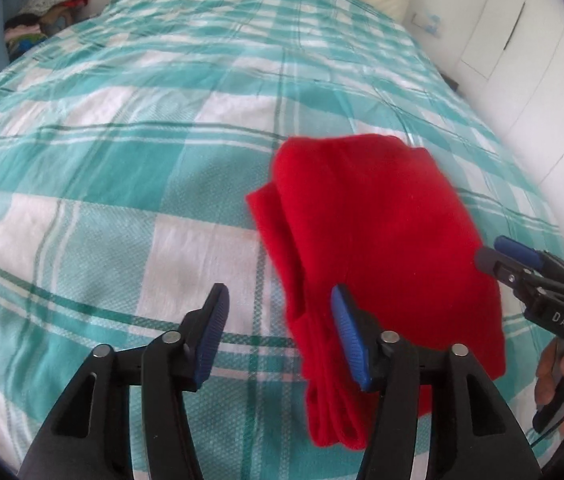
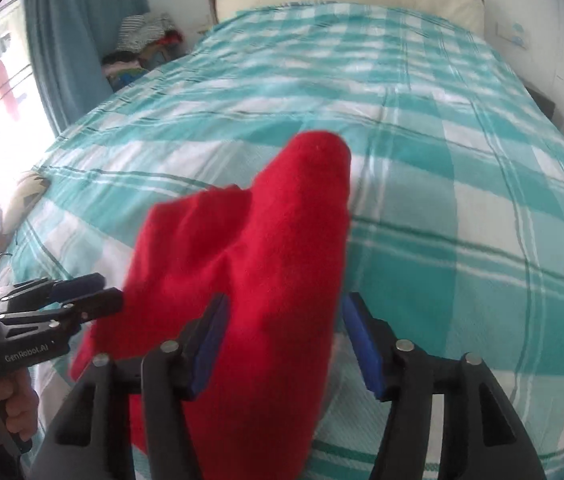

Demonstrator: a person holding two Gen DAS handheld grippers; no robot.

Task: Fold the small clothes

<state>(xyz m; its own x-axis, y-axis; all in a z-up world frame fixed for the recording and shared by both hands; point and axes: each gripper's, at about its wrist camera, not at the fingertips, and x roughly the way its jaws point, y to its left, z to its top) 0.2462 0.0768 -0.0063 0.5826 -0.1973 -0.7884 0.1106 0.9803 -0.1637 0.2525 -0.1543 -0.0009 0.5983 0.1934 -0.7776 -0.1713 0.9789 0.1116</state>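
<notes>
Checked bedspread (image 1: 122, 160) under folded red garment (image 1: 381, 240), both grippers' jaws released beside it.

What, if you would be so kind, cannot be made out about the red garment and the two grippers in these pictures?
- Left wrist view: the red garment has its near edge hidden behind the left gripper; what kind of garment it is cannot be told.
- Right wrist view: whether the right gripper touches the cloth is unclear; its own fingers cover that part.
- Clothes pile: too small to identify.
</notes>
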